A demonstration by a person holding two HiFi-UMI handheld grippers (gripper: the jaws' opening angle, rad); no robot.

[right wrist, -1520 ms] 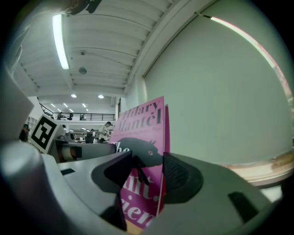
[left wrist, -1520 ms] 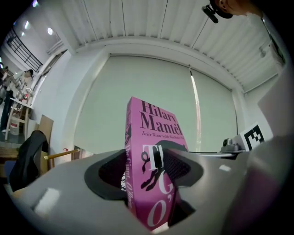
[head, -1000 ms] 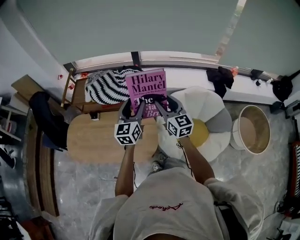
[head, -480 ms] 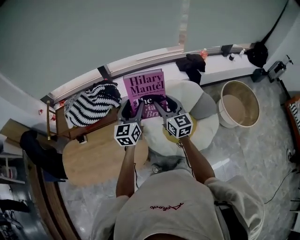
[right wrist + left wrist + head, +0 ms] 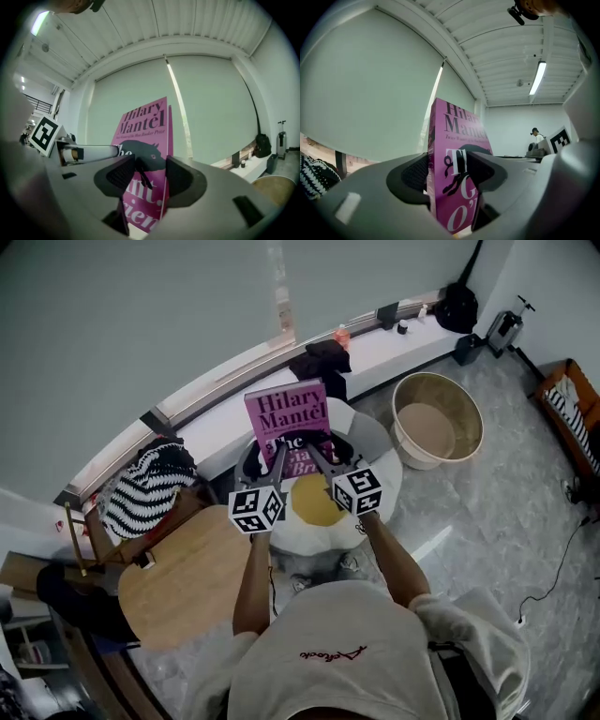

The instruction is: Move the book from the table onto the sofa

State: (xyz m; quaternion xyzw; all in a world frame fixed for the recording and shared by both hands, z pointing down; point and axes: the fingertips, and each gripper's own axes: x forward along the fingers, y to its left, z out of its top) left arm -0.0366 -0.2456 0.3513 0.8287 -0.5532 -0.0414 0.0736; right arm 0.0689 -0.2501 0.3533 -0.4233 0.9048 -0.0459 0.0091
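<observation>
In the air over the white-and-yellow sofa [image 5: 382, 465], clear of the surface [image 5: 187, 582], the book [image 5: 287, 418] stands upright with the left gripper [image 5: 273, 457] and right gripper [image 5: 313, 454] both clamped on its lower part, so apparently only lowering and release remain.

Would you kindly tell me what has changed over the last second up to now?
The person swung right, carrying the pink book away from the oval wooden table; it is now above the white flower-shaped cushion with a yellow centre. The left gripper and right gripper stayed clamped on the upright book.
</observation>
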